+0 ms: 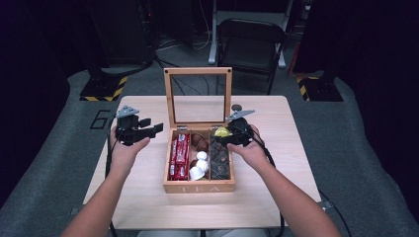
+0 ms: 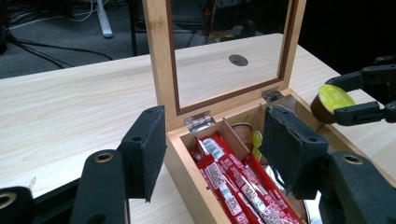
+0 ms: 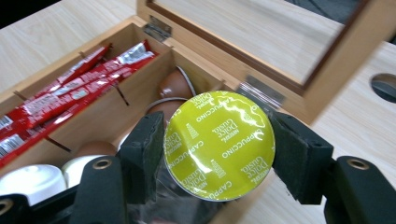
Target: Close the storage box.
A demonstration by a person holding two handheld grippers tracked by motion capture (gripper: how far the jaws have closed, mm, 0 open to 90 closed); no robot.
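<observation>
Over the tea box (image 1: 198,187), the right gripper (image 3: 218,145) grips a yellow-lidded capsule (image 3: 218,145), unplaced; the left gripper (image 2: 212,149) waits half-open, empty.

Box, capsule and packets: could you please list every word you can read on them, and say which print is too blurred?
"TEA": front of the box.
"NESCAFÉ Dolce Gusto" and "CAPPUCCINO", repeated: green lid of the capsule held in the right tongs.
Red packets: white print too blurred to read.
"6": floor left of the table.

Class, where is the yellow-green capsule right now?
The Cappuccino capsule is clamped between the right gripper's fingers, held above the back right corner of the open wooden tea box.
</observation>
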